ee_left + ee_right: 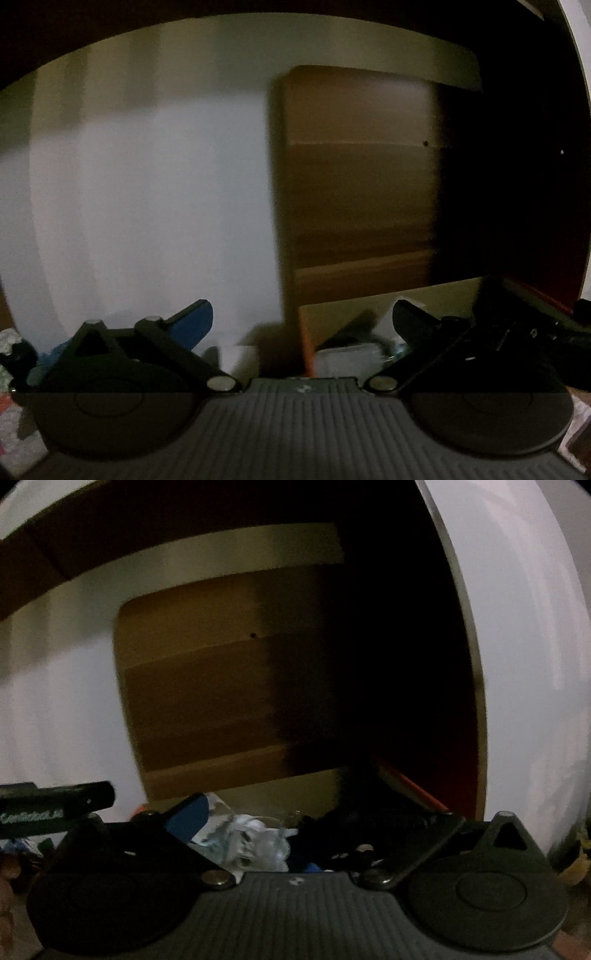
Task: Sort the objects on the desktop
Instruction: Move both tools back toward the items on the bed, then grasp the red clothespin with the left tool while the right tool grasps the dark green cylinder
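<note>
**Desktop objects sitting low and blurred beneath both grippers**

Desktop objects are showing only as a dim, smeared heap along the bottom of both views. You are holding the left gripper (pixel 301 321) spread wide with nothing between its fingers; a pale boxy item (pixel 347 356) is lying just below and ahead of it, beside a cardboard box (pixel 354 184) leaning against the white wall (pixel 147 203). It is looking flat-sided and probably stiff, so you could be taking it across its two long faces.

Your right gripper (pixel 314 823) is also spread apart and gripping nothing that I can make out. Between its fingers a crumpled clear-and-white wrapper (pixel 255 843) is lying, likely light, soft and slippery; you should be pinching a bunched fold, not a smooth face. A dark tangled thing (pixel 354 830) is touching it on the right; what it is made of I cannot tell.
</note>
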### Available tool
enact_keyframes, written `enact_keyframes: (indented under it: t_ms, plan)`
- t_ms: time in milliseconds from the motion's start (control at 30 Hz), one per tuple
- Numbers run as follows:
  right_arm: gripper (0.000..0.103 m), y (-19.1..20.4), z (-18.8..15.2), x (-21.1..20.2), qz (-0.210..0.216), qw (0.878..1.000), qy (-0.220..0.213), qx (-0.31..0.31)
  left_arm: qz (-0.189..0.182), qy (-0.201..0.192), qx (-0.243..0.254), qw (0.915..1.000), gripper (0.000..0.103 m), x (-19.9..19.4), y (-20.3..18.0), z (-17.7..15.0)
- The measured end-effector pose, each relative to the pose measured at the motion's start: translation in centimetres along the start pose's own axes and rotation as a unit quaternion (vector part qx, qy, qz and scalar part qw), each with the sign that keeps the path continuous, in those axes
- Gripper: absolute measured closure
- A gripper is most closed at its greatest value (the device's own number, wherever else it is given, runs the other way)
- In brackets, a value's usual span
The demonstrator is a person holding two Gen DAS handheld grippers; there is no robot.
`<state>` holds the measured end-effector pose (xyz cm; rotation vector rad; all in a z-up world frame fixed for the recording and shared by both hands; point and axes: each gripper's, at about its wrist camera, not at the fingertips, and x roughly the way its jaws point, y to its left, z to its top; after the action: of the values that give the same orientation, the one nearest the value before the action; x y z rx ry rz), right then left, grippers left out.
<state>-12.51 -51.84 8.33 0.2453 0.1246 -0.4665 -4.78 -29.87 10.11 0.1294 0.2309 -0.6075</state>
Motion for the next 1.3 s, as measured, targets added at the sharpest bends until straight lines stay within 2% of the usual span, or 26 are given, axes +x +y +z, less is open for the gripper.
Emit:
enact_keyframes:
  t_ms: [200, 467, 633, 833, 967, 1100, 1300]
  plan:
    - [0.000, 2.7, -0.2, -0.5, 0.021, 1.000, 0.010, -0.002, 0.040, 0.008, -0.019, 0.9990, 0.000, -0.9, 4.6, -1.0]
    - [0.000, 8.8, -1.0, -1.8, 0.079, 0.996, 0.019, -0.036, 0.130, 0.006, -0.037, 0.9909, 0.000, -3.2, 12.8, -3.3]
    - [0.000, 14.2, -2.1, -2.2, 0.151, 0.986, 0.036, -0.067, 0.181, 0.004, -0.043, 0.9826, 0.000, -5.0, 17.0, -5.1]
    - [0.000, 20.1, -4.5, -1.1, 0.196, 0.972, 0.066, -0.108, 0.226, 0.027, -0.049, 0.9724, 0.000, -5.7, 21.3, -7.6]
    - [0.000, 22.9, -6.0, 0.8, 0.200, 0.967, 0.074, -0.139, 0.247, 0.038, -0.064, 0.9661, 0.000, -6.0, 23.5, -8.9]
    - [0.001, 23.7, -7.0, 3.6, 0.187, 0.969, 0.090, -0.135, 0.260, 0.051, -0.080, 0.9610, 0.000, -5.2, 25.4, -10.3]
    - [0.010, 24.2, -8.4, 8.8, 0.162, 0.969, 0.134, -0.130, 0.262, 0.055, -0.087, 0.9595, 0.000, -4.2, 26.3, -11.2]
